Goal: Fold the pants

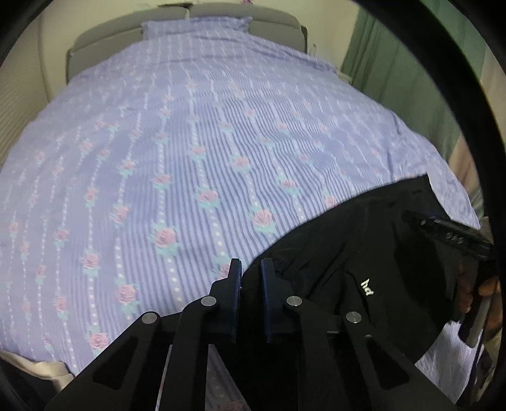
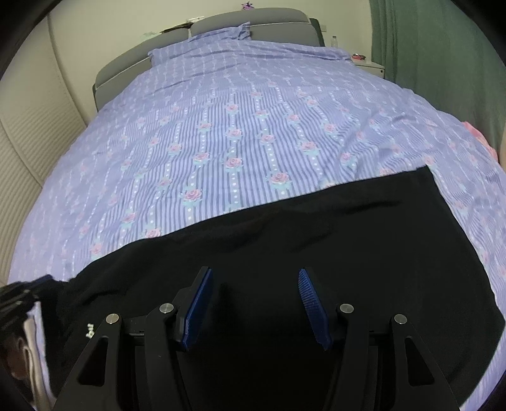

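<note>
Black pants (image 2: 316, 234) with a small white logo (image 1: 367, 287) lie on the near part of the bed. In the left wrist view the pants (image 1: 348, 253) fill the lower right. My left gripper (image 1: 251, 268) has its jaws close together on the pants' left edge, with black cloth between the blue pads. My right gripper (image 2: 254, 278) is open wide, hovering just over the middle of the pants, with nothing between its pads. The right gripper also shows at the right edge of the left wrist view (image 1: 449, 234), and the left one at the left edge of the right wrist view (image 2: 22, 294).
The bed is covered with a purple striped sheet with pink roses (image 2: 221, 142). A pillow (image 2: 218, 34) and grey headboard (image 2: 253, 15) are at the far end. A green curtain (image 2: 442, 63) hangs on the right, a small nightstand (image 2: 370, 64) beside it.
</note>
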### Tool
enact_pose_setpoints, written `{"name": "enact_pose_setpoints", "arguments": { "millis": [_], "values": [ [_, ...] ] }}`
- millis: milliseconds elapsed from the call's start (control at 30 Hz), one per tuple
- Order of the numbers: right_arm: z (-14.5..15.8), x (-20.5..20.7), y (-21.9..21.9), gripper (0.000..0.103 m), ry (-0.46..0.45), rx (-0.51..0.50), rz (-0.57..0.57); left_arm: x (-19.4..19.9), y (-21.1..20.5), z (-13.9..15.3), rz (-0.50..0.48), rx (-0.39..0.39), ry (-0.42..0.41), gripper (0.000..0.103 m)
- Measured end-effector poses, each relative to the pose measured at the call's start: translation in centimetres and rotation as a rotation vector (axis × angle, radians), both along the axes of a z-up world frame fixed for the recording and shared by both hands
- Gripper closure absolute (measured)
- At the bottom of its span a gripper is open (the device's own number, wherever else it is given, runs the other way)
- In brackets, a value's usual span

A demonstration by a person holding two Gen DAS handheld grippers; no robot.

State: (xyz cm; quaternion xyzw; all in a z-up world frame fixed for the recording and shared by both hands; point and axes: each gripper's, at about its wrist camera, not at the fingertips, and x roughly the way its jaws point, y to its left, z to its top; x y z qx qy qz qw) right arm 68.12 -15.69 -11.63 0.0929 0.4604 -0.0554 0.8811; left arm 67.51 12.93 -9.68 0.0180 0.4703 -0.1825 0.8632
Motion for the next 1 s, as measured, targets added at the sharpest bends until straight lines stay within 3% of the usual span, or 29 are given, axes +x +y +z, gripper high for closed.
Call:
{"name": "enact_pose_setpoints", "arguments": {
  "millis": [200, 233, 267, 300, 333, 400, 467, 600, 733, 933, 1000],
  "values": [
    [-1.1, 2.5, 0.8, 0.046, 0.013, 0.026, 0.034, 0.2, 1.0, -1.3, 0.048, 0.060, 0.022, 0.087],
    [-1.2, 2.6, 0.8, 0.046, 0.014, 0.024, 0.041, 0.3, 0.5, -1.3, 0.044, 0.105, 0.022, 0.077],
    [-1.0, 2.6, 0.8, 0.046, 0.008, 0.023, 0.050, 0.3, 0.0, -1.1, 0.048, 0.163, 0.009, 0.057],
    [-0.8, 2.5, 0.7, 0.046, 0.005, 0.017, 0.052, 0.2, -0.6, -0.6, 0.063, 0.249, -0.031, 0.050],
    [-0.4, 2.2, 0.6, 0.046, -0.007, 0.006, 0.051, -0.1, -1.2, 0.4, 0.059, 0.283, -0.089, 0.042],
    [0.5, 1.4, 0.0, 0.046, -0.038, -0.001, 0.039, -0.4, -2.3, 2.0, 0.011, 0.280, -0.160, 0.038],
    [1.7, 0.5, -1.1, 0.046, -0.057, 0.019, 0.018, -0.3, -4.1, 3.6, -0.076, 0.224, -0.185, 0.037],
    [3.9, -1.7, -3.4, 0.046, -0.106, 0.049, -0.045, 1.1, -8.9, 4.3, -0.258, 0.056, -0.135, 0.038],
    [4.7, -3.2, -6.1, 0.046, -0.111, 0.056, -0.112, 3.4, -15.1, 2.5, -0.419, 0.025, -0.063, 0.047],
    [3.5, -4.6, -9.3, 0.046, -0.063, 0.072, -0.177, 7.2, -20.6, -0.9, -0.479, 0.004, 0.087, 0.069],
    [3.3, -5.1, -10.0, 0.046, -0.056, 0.081, -0.191, 8.4, -21.7, -1.4, -0.471, -0.004, 0.110, 0.071]
  ]
}}
